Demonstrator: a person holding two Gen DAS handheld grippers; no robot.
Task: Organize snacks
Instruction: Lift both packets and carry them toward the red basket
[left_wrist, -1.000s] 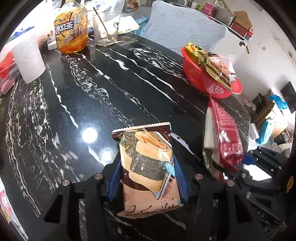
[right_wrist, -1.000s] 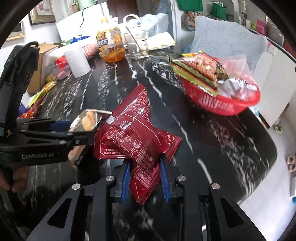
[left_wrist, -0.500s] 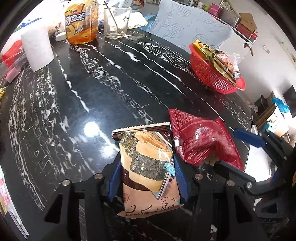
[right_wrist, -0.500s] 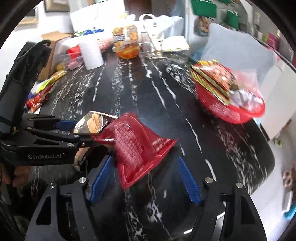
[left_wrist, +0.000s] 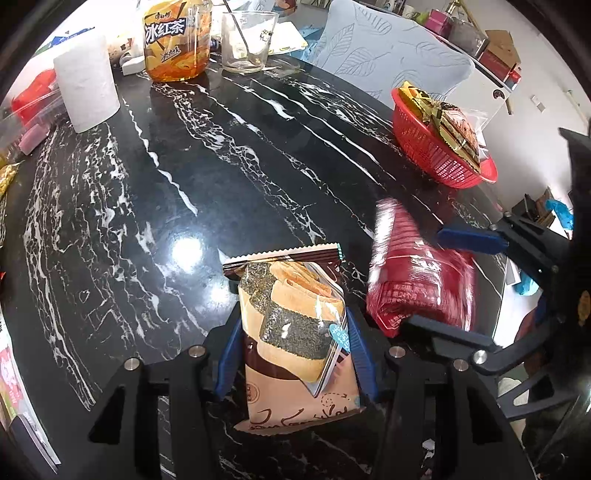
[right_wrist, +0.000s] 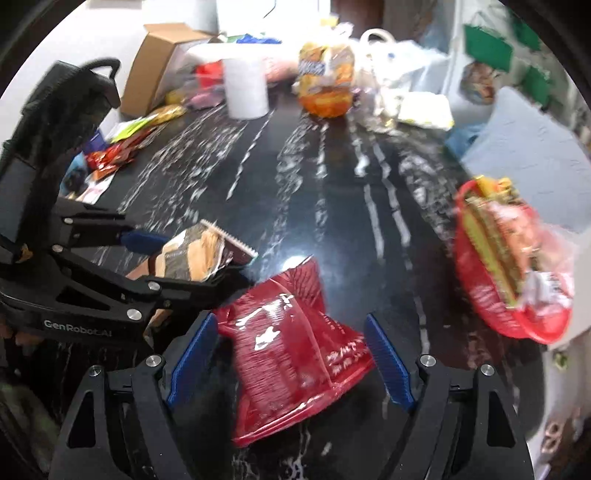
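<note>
The brown packet (left_wrist: 295, 339) sits clamped between the blue pads (left_wrist: 227, 354) of the left gripper (left_wrist: 295, 350), its serrated top edge pointing away over the black marble table (left_wrist: 147, 206). Just to its right the red packet (right_wrist: 288, 354) lies on the table between the fingers of the right gripper (right_wrist: 288, 354), whose jaws are opening: both pads stand clear of the foil, with a gap showing on either side in the right wrist view. The two packets are near each other but apart. The red basket (left_wrist: 439, 147) stands well apart from both, toward the far right edge of the table, already heaped with snack bags. The left wrist view shows the brown packet's printed front: a seaweed-wrapped roll pictured on a brown and tan wrapper with a small blue label. It also shows a tea bottle (left_wrist: 173, 40), a glass (left_wrist: 247, 40) and a paper roll (left_wrist: 86, 85) sharply at the far end. The right wrist view is blurred, yet it alone shows the left gripper from the side, the brown packet's shiny edge poking past it, a cardboard box (right_wrist: 162, 59) and loose wrappers (right_wrist: 122, 147) along the left edge of the table. The red packet is crumpled, glossy foil with white print, and its outline is smeared in the left wrist view.
</note>
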